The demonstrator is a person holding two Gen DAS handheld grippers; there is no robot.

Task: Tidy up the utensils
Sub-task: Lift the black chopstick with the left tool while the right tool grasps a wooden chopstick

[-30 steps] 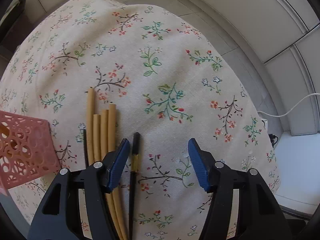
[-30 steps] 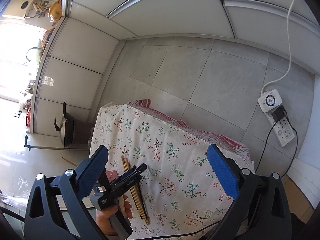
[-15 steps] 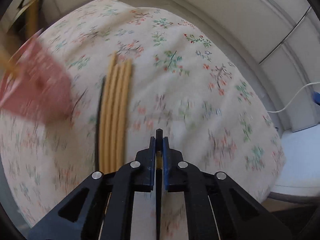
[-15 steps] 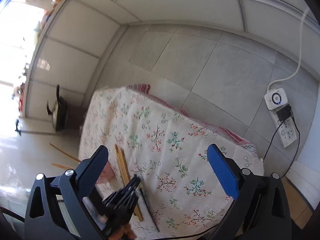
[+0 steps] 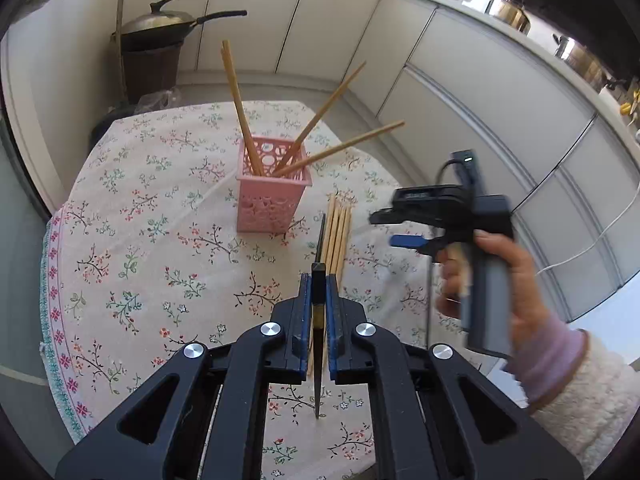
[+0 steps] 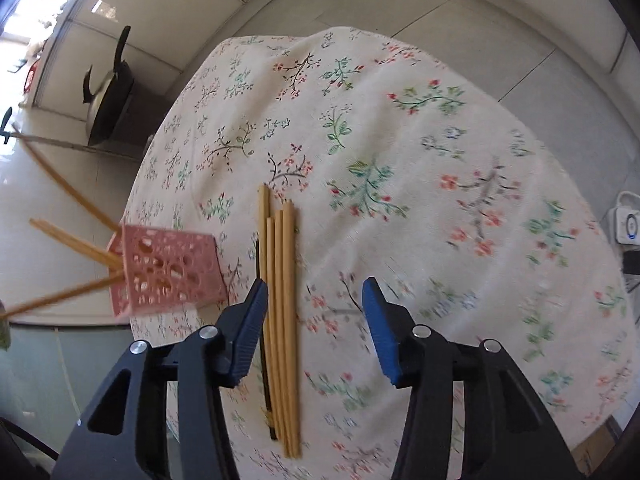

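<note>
Four bamboo chopsticks (image 6: 282, 312), one basket (image 5: 273, 196)

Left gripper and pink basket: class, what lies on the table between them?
In the left wrist view, between the left gripper, shut on a black chopstick, and the pink basket lie the wooden chopsticks and another black chopstick on the floral tablecloth.

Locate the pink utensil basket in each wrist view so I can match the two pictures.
Left wrist: the pink basket stands upright at centre, beyond the left gripper, with bamboo chopsticks sticking out of it.
Right wrist: the pink basket sits at the left edge, blurred and appearing tipped sideways, left of the right gripper.
Shared landmark: the row of bamboo chopsticks on the cloth, lying beside the basket in both views.
</note>
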